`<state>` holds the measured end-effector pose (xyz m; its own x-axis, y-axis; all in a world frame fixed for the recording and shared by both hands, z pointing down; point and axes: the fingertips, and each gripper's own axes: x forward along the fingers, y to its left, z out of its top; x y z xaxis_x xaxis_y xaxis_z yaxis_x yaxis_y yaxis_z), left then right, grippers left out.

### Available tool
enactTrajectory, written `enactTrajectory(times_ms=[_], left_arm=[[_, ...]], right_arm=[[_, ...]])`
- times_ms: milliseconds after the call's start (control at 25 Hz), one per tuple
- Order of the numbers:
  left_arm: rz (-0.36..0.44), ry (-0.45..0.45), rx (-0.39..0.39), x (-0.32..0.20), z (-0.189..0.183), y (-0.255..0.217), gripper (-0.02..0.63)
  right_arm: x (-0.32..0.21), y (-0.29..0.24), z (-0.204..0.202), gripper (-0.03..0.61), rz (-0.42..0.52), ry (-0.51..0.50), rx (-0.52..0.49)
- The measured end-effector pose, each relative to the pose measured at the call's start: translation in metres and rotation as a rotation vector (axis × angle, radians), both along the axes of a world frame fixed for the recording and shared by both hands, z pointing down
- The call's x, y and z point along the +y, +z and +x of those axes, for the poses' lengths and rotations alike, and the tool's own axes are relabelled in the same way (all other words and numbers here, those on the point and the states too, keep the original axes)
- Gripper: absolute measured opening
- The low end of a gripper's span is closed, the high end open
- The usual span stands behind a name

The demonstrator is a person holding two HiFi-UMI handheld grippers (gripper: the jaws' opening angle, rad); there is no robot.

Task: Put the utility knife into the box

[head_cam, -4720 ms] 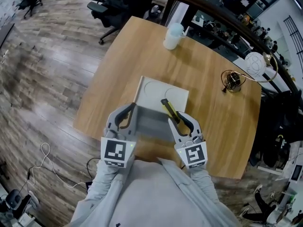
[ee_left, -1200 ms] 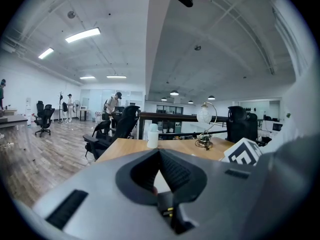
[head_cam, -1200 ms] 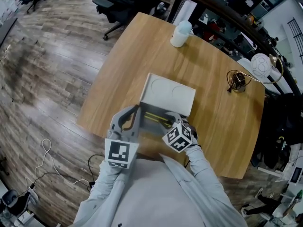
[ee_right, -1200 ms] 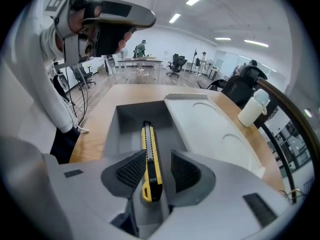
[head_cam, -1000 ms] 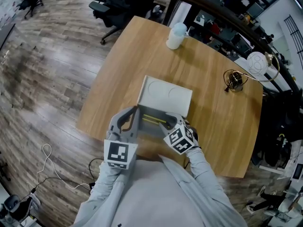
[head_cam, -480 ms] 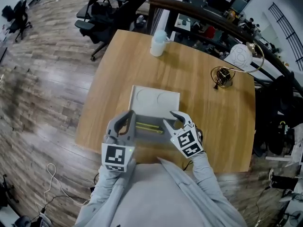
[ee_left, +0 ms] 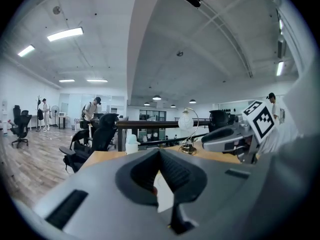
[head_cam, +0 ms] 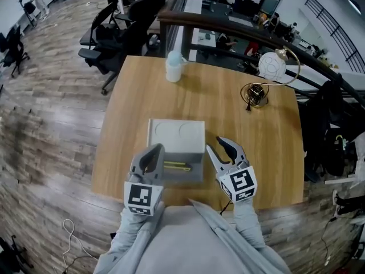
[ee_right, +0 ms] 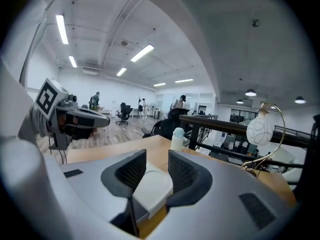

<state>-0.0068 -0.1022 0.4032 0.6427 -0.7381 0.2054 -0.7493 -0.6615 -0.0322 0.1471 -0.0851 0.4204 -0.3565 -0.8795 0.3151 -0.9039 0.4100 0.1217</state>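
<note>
Utility knife [head_cam: 177, 165], yellow, lies flat inside the grey box [head_cam: 197, 176], seen from the head view, near the box's back wall and under the white lid [head_cam: 175, 135] that stands open behind it. The box sits on the wooden table [head_cam: 251, 130] close to my edge. My left gripper [head_cam: 154, 149] is at the box's left side with its tips at the lid's lower left corner; whether they touch it I cannot tell from here. My right gripper [head_cam: 219, 146] is just beside the box's right wall, clear of it, jaws parted and holding nothing. At the far side of the table stand a pale bottle [head_cam: 174, 66] and a lamp with a round white globe [head_cam: 272, 64]. In the left gripper view my left jaws meet at their tips, leaving only a V-shaped gap below, where the white of the lid [ee_left: 162, 191] shows through; nothing is held at the tips. Beyond them I see the bottle [ee_left: 131, 143], the lamp [ee_left: 186, 120] and, off to the right, my right gripper [ee_left: 225, 134] with its marker cube. In the right gripper view my right jaws stand a narrow way apart with nothing gripped; the lid [ee_right: 152, 186] lies past the gap, the bottle [ee_right: 177, 139] farther back, the lamp [ee_right: 260, 129] to the right, and my left gripper [ee_right: 80, 116] at the left.
</note>
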Motion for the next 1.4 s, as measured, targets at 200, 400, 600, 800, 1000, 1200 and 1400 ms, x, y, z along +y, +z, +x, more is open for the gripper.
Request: enactTrajectory(times_ms=[200, 400, 600, 800, 1000, 1200, 1400], left_arm=[[0.003, 0.031, 0.003, 0.001, 0.013, -0.004, 0.018], [-0.006, 0.039, 0.028, 0.002, 0.019, -0.008, 0.018], [-0.002, 0.046, 0.032, 0.003, 0.021, -0.009, 0.018], [-0.002, 0.034, 0.037, 0.003, 0.02, -0.009, 0.018], [-0.009, 0.026, 0.039, 0.002, 0.018, -0.008, 0.018], [-0.013, 0.03, 0.038, 0.002, 0.019, -0.006, 0.018], [-0.002, 0.048, 0.037, 0.002, 0.023, -0.008, 0.018]], right_arm=[[0.014, -0.029, 0.009, 0.146, 0.093, 0.045, -0.143], [0.029, -0.044, 0.014, 0.122, 0.144, 0.06, -0.2], [0.039, -0.052, 0.024, 0.081, 0.181, 0.116, -0.225], [0.042, -0.05, 0.028, 0.046, 0.186, 0.14, -0.264], [0.041, -0.05, 0.028, 0.024, 0.188, 0.147, -0.26], [0.037, -0.046, 0.026, 0.017, 0.178, 0.145, -0.246], [0.035, -0.045, 0.025, 0.017, 0.175, 0.14, -0.251]])
